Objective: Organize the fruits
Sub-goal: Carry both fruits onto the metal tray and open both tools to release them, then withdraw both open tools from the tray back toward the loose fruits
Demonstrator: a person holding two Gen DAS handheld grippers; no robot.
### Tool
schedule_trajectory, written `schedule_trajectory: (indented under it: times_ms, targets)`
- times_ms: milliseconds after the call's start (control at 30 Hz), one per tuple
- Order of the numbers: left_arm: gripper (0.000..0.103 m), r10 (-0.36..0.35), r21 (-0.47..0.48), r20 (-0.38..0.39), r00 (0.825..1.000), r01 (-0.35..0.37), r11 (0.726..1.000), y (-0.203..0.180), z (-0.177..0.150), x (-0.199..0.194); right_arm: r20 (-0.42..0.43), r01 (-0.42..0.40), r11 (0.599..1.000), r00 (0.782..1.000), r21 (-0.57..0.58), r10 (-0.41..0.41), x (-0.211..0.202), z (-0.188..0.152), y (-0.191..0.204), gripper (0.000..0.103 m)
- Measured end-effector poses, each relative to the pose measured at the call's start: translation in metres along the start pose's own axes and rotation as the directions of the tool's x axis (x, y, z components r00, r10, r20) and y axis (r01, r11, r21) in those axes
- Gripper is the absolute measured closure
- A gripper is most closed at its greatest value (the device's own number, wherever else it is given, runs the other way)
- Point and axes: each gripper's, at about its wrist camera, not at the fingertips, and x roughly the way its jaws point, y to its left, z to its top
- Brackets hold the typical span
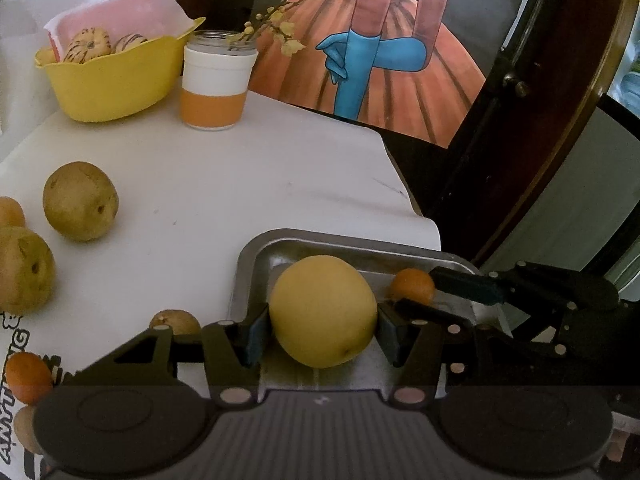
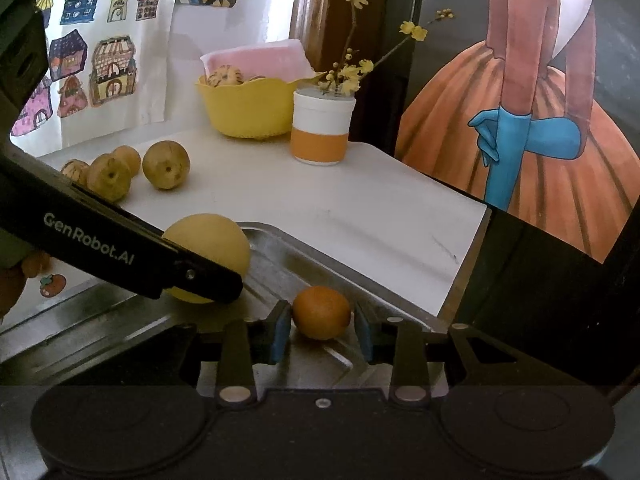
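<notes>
In the lower centre of our left wrist view, our left gripper (image 1: 323,326) has both pads pressed against a large round pale-yellow fruit (image 1: 322,316) over the shallow metal tray (image 1: 256,256). In the right wrist view, our right gripper (image 2: 322,330) stands open around a small round orange fruit (image 2: 321,312) lying in the tray, a narrow gap at each side. Three brownish-green round fruits (image 2: 166,164) lie on the white tabletop (image 2: 320,208) at middle left; a yellow plastic bowl (image 2: 248,108) sits upper centre.

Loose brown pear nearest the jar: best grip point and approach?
Grip the brown pear across its widest middle, coming from above. It is round, sits on the bare table apart from its neighbours, and its dimpled end faces sideways, so both flanks are free.
</notes>
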Motion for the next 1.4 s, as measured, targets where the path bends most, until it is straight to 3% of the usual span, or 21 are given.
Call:
schedule_trajectory:
  times_ms: [133, 400, 600, 900, 1167, 1400]
  targets:
    - [0.035, -0.004, 0.009, 0.039, 0.999, 0.003, 1.0, -0.003, -0.002, -0.009, -0.001, 0.002, 1.0, 1.0, -0.001, -0.002, -0.005, -0.003, 0.002, 0.044]
    - [0.017, -0.013, 0.019, 0.124, 0.992, 0.01, 1.0, -0.01, -0.011, -0.045, 0.048, 0.034, 0.999, 0.998, 0.016, -0.035, -0.042, -0.004, 0.008, 0.018]
    - [0.003, 0.001, 0.013, 0.214, 0.977, -0.004, 1.0, -0.009, -0.023, -0.087, 0.108, 0.049, 0.997, 0.993, 0.053, -0.054, -0.084, -0.002, 0.02, 0.003]
    - [0.001, 0.039, 0.005, 0.289, 0.957, -0.042, 0.999, 0.003, -0.06, -0.152, 0.128, 0.055, 0.996, 0.99, 0.073, -0.064, -0.146, -0.013, 0.06, 0.001]
    - [0.001, 0.039, 0.041, 0.254, 0.967, -0.051, 0.998, 0.018, -0.104, -0.189, 0.081, 0.05, 0.998, 0.995, 0.043, -0.054, -0.185, -0.027, 0.105, 0.001]
    - [0.001, 0.061, 0.061, 0.245, 0.968, -0.078, 0.995, 0.033, -0.136, -0.218, -0.009, -0.008, 0.998, 1.0, 0.06, 0.009, -0.194, -0.047, 0.145, 0.001]
